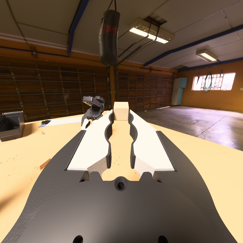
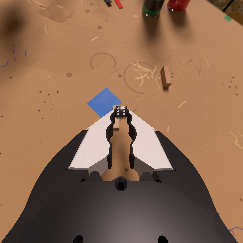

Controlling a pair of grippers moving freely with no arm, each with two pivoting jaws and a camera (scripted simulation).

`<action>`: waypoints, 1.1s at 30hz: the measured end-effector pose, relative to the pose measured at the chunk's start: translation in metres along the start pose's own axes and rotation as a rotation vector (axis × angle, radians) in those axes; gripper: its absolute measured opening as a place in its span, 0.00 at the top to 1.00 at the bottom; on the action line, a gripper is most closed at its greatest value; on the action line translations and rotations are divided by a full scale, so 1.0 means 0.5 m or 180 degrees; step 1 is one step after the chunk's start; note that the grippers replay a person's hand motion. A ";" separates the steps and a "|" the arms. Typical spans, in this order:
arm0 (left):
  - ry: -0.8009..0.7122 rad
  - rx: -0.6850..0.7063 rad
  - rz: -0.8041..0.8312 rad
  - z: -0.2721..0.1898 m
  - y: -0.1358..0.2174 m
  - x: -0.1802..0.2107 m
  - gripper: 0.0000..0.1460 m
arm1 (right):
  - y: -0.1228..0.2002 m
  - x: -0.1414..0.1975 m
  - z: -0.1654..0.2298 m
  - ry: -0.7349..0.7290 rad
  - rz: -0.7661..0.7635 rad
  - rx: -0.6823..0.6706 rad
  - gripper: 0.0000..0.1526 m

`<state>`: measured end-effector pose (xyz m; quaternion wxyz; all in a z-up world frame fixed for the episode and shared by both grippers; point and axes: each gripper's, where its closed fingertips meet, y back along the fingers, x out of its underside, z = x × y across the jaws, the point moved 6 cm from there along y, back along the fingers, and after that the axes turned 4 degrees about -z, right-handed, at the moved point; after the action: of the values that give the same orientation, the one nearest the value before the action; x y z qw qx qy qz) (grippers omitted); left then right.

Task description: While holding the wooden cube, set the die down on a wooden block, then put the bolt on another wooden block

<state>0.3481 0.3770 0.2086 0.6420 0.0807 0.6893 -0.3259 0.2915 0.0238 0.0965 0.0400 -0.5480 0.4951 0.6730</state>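
Note:
My left gripper (image 1: 121, 111) is shut on a pale wooden cube (image 1: 121, 111) and holds it above the table. My right gripper (image 2: 121, 111) is shut on a black die with white pips (image 2: 121, 111), just above a small wooden block (image 2: 116, 125) that lies under the fingers. A second wooden block (image 2: 166, 76) lies farther off to the right. The right gripper also shows in the left wrist view (image 1: 92, 113), pointing down at the table. A small bolt (image 1: 42, 132) stands on the table at the left. Another wooden block (image 1: 43, 164) lies near the left gripper.
A dark grey bin (image 1: 11, 124) stands at the left, with a clipboard with paper (image 1: 61, 121) behind. A blue square patch (image 2: 103, 101) lies on the table by the die. A green can (image 2: 152, 7) and a red can (image 2: 177, 5) stand at the far edge. The table edge (image 1: 197, 142) runs at the right.

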 end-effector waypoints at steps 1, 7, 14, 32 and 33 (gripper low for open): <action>0.0004 -0.0005 0.0002 0.001 0.000 0.001 0.86 | -0.003 0.007 -0.001 -0.0022 0.0037 -0.0037 0.89; 0.0002 -0.0035 -0.0008 0.002 0.001 0.002 0.86 | -0.047 0.032 0.010 -0.0011 0.0283 -0.0223 0.89; 0.0027 -0.0039 0.0012 0.004 0.000 0.005 0.86 | -0.067 0.040 0.007 -0.0082 0.0314 -0.0267 0.78; 0.0060 -0.0060 0.0051 0.010 -0.002 0.011 0.86 | 0.090 -0.050 -0.075 -0.0195 -0.1002 0.0641 0.68; 0.0062 -0.0059 0.0053 0.010 -0.002 0.012 0.86 | 0.100 -0.051 -0.077 -0.0211 -0.1050 0.0675 0.68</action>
<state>0.3508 0.3716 0.2038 0.6386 0.0837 0.6978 -0.3134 0.2987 -0.0163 0.1511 0.2235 -0.5920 0.4651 0.6191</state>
